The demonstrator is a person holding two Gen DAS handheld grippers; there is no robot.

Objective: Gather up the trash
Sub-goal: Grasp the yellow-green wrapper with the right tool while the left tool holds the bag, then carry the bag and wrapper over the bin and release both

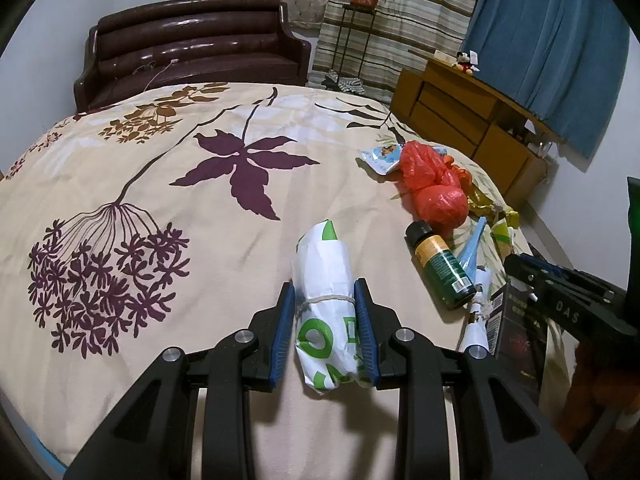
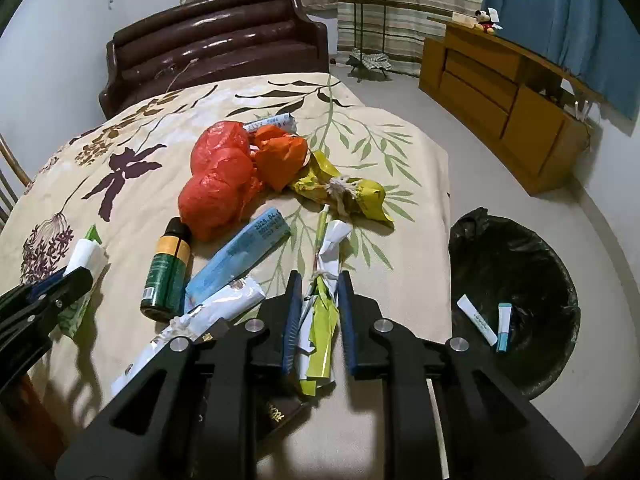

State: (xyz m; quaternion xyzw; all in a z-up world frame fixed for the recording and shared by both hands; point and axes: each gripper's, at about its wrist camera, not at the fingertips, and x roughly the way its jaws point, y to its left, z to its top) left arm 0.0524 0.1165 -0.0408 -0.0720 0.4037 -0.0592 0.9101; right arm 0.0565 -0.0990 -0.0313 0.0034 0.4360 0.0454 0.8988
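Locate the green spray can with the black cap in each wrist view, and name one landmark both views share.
Left wrist view: the green spray can lies right of centre on the bedspread, just below the red plastic bag.
Right wrist view: the can lies left of centre, lower left of the same bag.
Shared landmark: the dark brown headboard.

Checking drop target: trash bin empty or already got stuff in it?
Not empty: the black-lined trash bin holds two small white-and-blue packages at its bottom.

Home bedroom: floral-covered bed (image 1: 160, 168), padded headboard (image 1: 192, 44), curtains (image 1: 552, 40), wooden dresser (image 2: 500, 92).
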